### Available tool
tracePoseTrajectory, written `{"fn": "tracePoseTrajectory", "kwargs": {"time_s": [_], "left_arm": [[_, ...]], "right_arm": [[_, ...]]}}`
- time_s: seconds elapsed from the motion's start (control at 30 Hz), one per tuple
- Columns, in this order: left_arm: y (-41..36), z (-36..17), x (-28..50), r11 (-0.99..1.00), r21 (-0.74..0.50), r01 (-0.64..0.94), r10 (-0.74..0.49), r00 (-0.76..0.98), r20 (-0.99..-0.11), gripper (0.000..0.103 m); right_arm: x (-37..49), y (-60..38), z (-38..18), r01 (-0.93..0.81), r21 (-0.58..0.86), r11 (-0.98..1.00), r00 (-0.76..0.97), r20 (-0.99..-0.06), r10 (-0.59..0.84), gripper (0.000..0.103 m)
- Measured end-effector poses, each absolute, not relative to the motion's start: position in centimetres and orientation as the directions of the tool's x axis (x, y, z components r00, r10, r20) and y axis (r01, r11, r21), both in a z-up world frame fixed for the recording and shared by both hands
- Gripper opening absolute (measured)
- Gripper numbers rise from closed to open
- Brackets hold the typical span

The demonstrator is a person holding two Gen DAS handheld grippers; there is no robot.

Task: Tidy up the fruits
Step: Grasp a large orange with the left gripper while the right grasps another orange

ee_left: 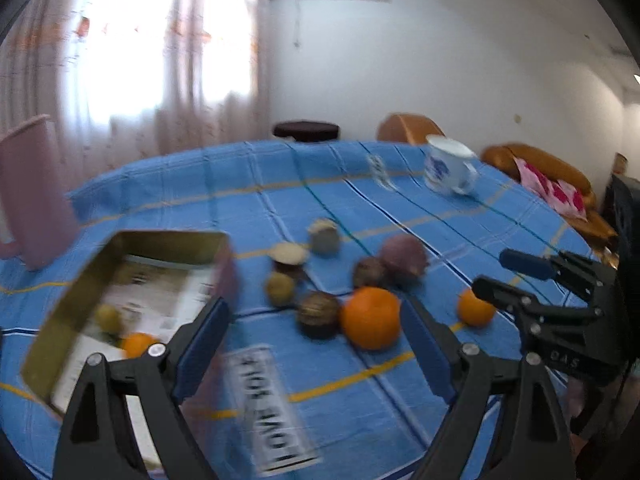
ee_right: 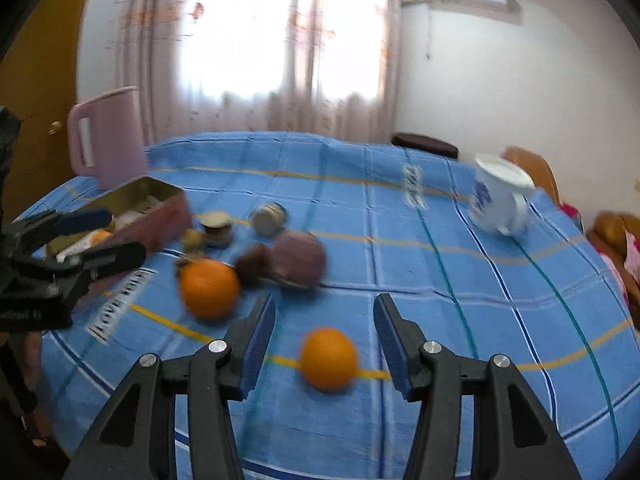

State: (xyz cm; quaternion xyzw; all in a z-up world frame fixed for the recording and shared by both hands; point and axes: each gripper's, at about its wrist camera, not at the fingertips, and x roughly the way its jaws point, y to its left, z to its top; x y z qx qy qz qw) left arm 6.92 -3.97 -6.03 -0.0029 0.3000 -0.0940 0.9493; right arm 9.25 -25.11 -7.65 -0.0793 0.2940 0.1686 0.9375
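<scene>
The left claw (ee_left: 316,340) stands wide apart and empty above the blue-clothed surface (ee_left: 360,400), beside the tin's (ee_left: 60,320) near edge. The right claw (ee_right: 324,344) is apart around 1 small orange (ee_right: 328,358), pads not touching. A larger orange (ee_right: 209,288) lies just beyond.

Motion-blurred: fruit cluster (ee_left: 344,288) beside the tin box (ee_left: 132,304), kinds unclear. Box's near corner hidden behind the left gripper (ee_left: 316,344). Tablecloth label (ee_left: 276,404) smeared.

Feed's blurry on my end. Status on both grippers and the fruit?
Left gripper open, empty. Right gripper open, small orange between its jaws, not gripped. One orange in the tin; big orange still out. Nothing blocking.
</scene>
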Motion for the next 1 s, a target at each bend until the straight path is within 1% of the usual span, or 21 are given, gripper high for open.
{"fn": "tracePoseTrajectory", "kwargs": {"time_s": [0.13,0.2,0.27,0.3,0.37,0.47,0.53,0.63,0.7,0.77,1.0], "left_arm": [[-5.8,-6.7,7.9,0.976,-0.054,0.209,-0.198,0.766,-0.611,0.089],[-6.5,-7.1,8.6,0.976,-0.038,0.213,-0.188,0.751,-0.633,0.087],[-6.9,-7.4,9.1,0.971,-0.045,0.235,-0.206,0.722,-0.66,0.074],[-7.2,-7.7,9.3,0.969,-0.05,0.242,-0.212,0.71,-0.671,0.071],[-7.7,-8.0,9.5,0.966,-0.052,0.255,-0.22,0.695,-0.684,0.067],[-8.4,-8.2,9.8,0.962,-0.046,0.27,-0.224,0.682,-0.696,0.067],[-8.8,-8.6,10.3,0.958,-0.045,0.284,-0.229,0.66,-0.715,0.067],[-9.1,-8.7,10.7,0.959,-0.028,0.282,-0.216,0.662,-0.718,0.067],[-9.3,-8.7,10.9,0.961,-0.017,0.276,-0.204,0.666,-0.718,0.065],[-9.3,-8.6,10.8,0.962,-0.009,0.274,-0.198,0.672,-0.714,0.048],[-8.7,-8.2,10.3,0.957,-0.045,0.286,-0.236,0.682,-0.692,0.048]], "right_arm": [[10.1,-25.7,-8.6,-0.372,-0.021,0.928,0.74,-0.61,0.283,0.053],[10.4,-25.8,-8.9,-0.377,-0.011,0.926,0.729,-0.62,0.289,0.053],[10.5,-26.1,-9.4,-0.386,-0.001,0.923,0.715,-0.633,0.298,0.053],[10.6,-26.2,-9.5,-0.391,0.008,0.92,0.705,-0.641,0.305,0.053],[11.1,-26.1,-9.8,-0.404,0.024,0.915,0.685,-0.655,0.319,0.05],[11.7,-25.7,-10.3,-0.432,0.054,0.9,0.638,-0.687,0.347,0.043],[11.7,-25.5,-10.4,-0.439,0.046,0.897,0.631,-0.696,0.344,0.038],[11.5,-25.3,-10.4,-0.442,0.038,0.896,0.633,-0.695,0.341,0.038],[11.5,-25.5,-10.4,-0.445,0.045,0.895,0.632,-0.692,0.349,0.037],[11.3,-25.6,-10.3,-0.444,0.052,0.895,0.637,-0.684,0.355,0.037],[10.6,-26.1,-9.7,-0.438,0.054,0.897,0.672,-0.643,0.367,0.037]]}}
